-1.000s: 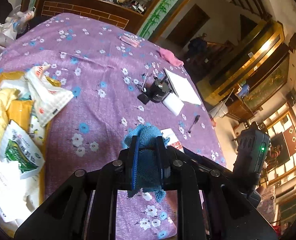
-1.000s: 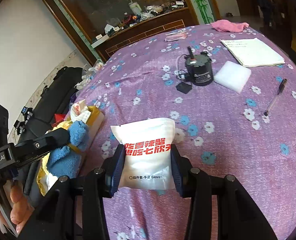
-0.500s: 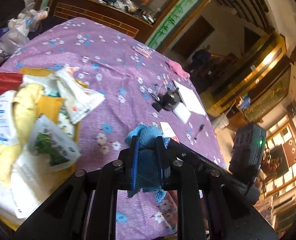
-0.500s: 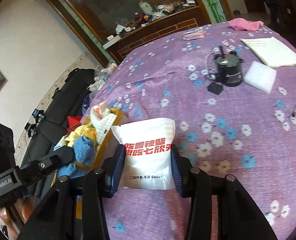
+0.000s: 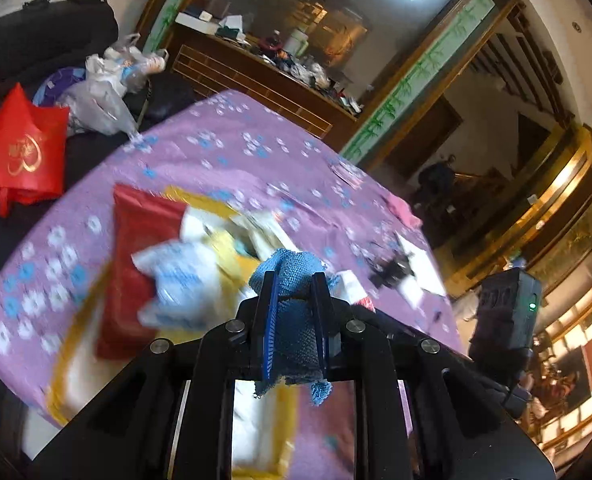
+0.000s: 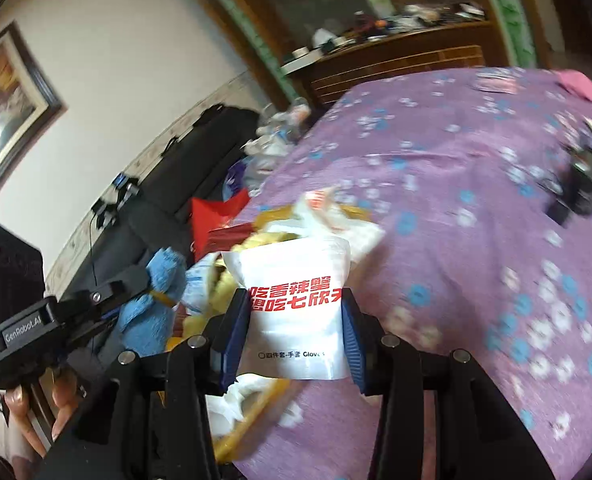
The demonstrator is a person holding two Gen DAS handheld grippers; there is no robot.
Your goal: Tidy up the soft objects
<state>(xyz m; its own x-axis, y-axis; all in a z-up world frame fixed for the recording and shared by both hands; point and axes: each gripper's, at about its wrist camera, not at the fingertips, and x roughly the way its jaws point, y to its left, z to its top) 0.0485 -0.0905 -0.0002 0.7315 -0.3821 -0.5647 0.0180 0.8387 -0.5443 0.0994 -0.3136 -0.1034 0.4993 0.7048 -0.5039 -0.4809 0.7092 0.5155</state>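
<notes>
One blue towel (image 5: 291, 312), one white packet (image 6: 296, 308), two grippers (image 5: 293, 320)

Motion blur smears the pile (image 5: 199, 276) of packets in the left wrist view, so no single item there can be told. The cloth (image 5: 291, 320) hides the worktop (image 5: 215, 152) behind it. In the right wrist view the pouch (image 6: 296, 304) covers the pile's middle, and the dark device (image 6: 580, 184) is blurred.

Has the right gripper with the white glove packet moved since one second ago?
Yes. The right gripper, shut on the white glove packet, went left, away from the black device, toward the yellow box.
</notes>
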